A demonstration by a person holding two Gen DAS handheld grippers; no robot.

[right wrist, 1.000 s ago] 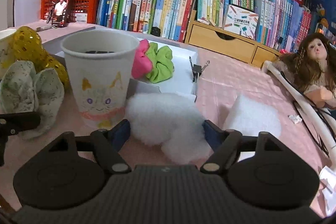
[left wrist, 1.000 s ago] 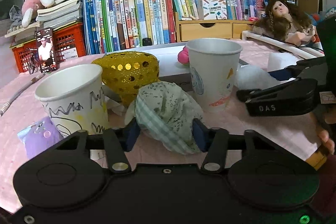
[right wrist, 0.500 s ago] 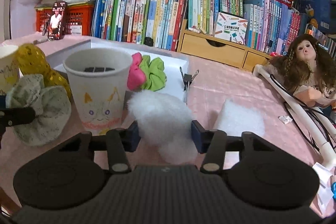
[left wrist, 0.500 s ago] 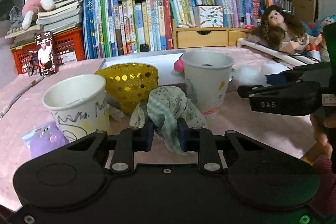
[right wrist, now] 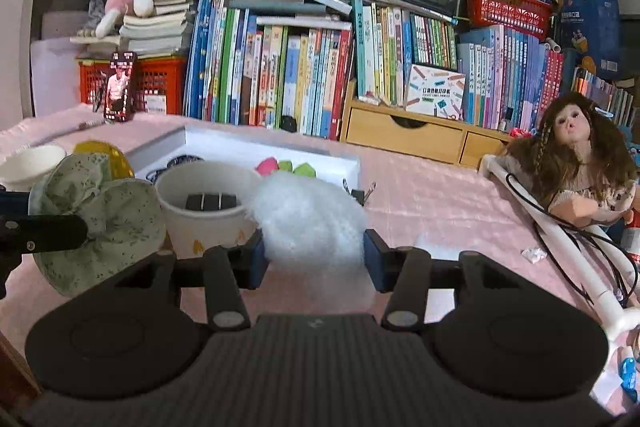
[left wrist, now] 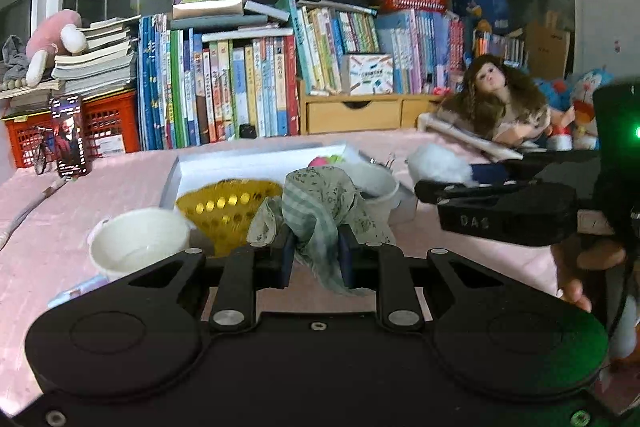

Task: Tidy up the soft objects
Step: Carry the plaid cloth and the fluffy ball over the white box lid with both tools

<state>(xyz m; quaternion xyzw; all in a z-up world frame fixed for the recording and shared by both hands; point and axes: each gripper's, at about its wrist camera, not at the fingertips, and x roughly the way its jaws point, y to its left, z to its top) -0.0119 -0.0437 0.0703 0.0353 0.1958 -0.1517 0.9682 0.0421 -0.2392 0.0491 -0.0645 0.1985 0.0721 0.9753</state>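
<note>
My left gripper (left wrist: pixel 316 259) is shut on a green patterned fabric scrunchie (left wrist: pixel 320 203) and holds it above the pink table. My right gripper (right wrist: pixel 314 259) is shut on a white cotton wad (right wrist: pixel 308 219), lifted off the table; the wad also shows in the left wrist view (left wrist: pixel 436 163). The scrunchie shows at the left of the right wrist view (right wrist: pixel 100 211). A white tray (right wrist: pixel 352 163) behind holds pink (right wrist: pixel 267 166) and green scrunchies (right wrist: pixel 302 169).
A paper cup with dark blocks inside (right wrist: pixel 208 211) stands just left of the wad. Another paper cup (left wrist: pixel 138 247) and a yellow sequin pouch (left wrist: pixel 230 207) sit left. A doll (right wrist: pixel 576 163) and white tube (right wrist: pixel 560 239) lie right. Books line the back.
Both grippers closed on their soft objects and lifted them up off the table; the cups and tray now appear lower in both views.
</note>
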